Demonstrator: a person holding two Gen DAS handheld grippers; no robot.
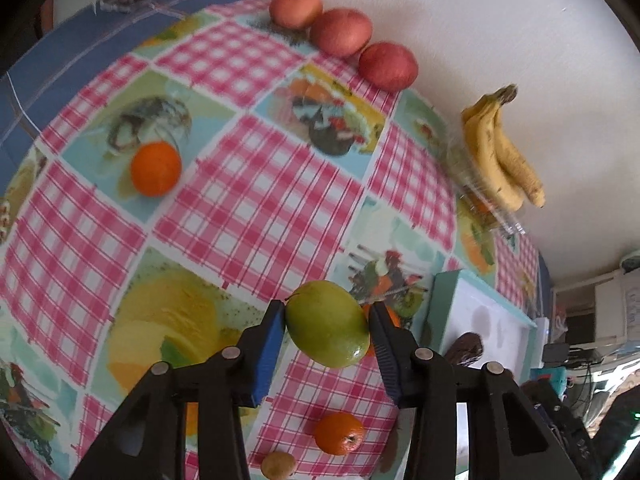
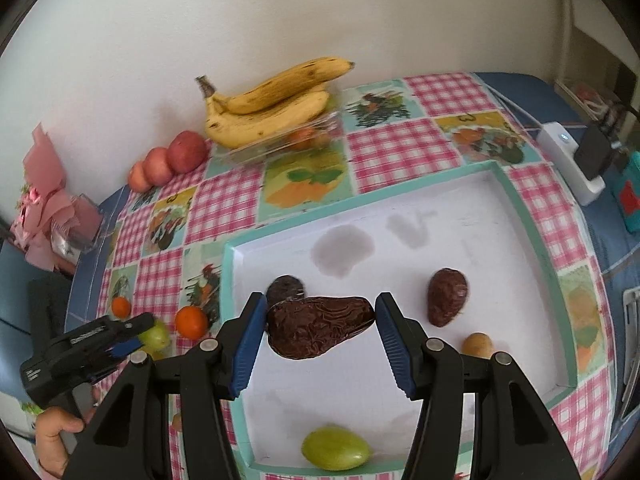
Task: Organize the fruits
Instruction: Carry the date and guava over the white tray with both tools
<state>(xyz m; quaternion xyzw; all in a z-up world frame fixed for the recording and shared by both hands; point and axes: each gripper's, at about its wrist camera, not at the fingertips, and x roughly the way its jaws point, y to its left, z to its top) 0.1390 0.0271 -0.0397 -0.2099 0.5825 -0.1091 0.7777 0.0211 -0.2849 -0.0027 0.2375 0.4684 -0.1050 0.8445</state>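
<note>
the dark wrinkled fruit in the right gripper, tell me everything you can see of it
The dark wrinkled fruit is deep brown, glossy and creased, pear-shaped, with a broad end at left and a tapered end at right. It lies crosswise between the right gripper's blue pads, which press on both ends, above the white tray. Nothing else visibly touches it; a rounder dark fruit sits just behind.

Home dining spot, fruit-print checked tablecloth (image 1: 248, 184), white wall (image 2: 280, 12), charging gadgets (image 2: 572, 160)
</note>
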